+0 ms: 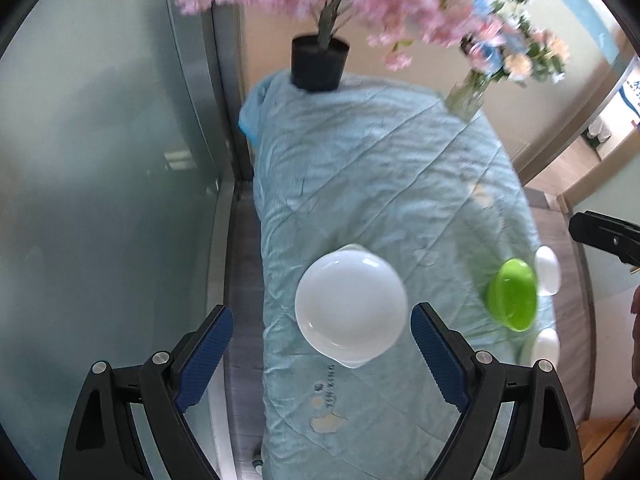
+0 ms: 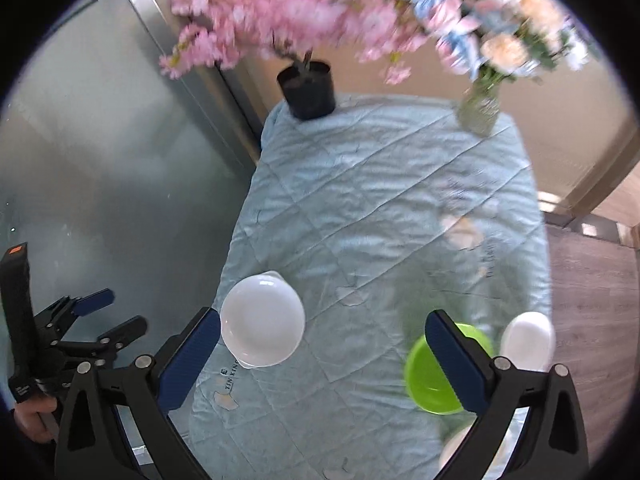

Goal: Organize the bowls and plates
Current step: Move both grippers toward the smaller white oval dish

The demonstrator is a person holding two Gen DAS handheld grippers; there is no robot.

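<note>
A white plate [image 1: 351, 306] lies on the light blue quilted table [image 1: 360, 168], with a clear dish partly showing under it. My left gripper [image 1: 322, 340] is open and empty, above the plate. A green bowl [image 1: 513, 294] sits at the right edge between two small white bowls [image 1: 547, 270] [image 1: 545, 346]. In the right wrist view the plate [image 2: 262, 320] is at lower left and the green bowl [image 2: 434, 372] is partly behind one finger. My right gripper [image 2: 322, 352] is open and empty above the table. A white bowl [image 2: 528, 340] is right of the green one.
A black pot [image 1: 318, 64] with a pink blossom tree stands at the table's far left corner. A glass vase [image 1: 466, 96] of flowers stands at the far right corner. A frosted glass wall [image 1: 100, 200] runs along the left. Wood floor [image 2: 592, 300] lies to the right.
</note>
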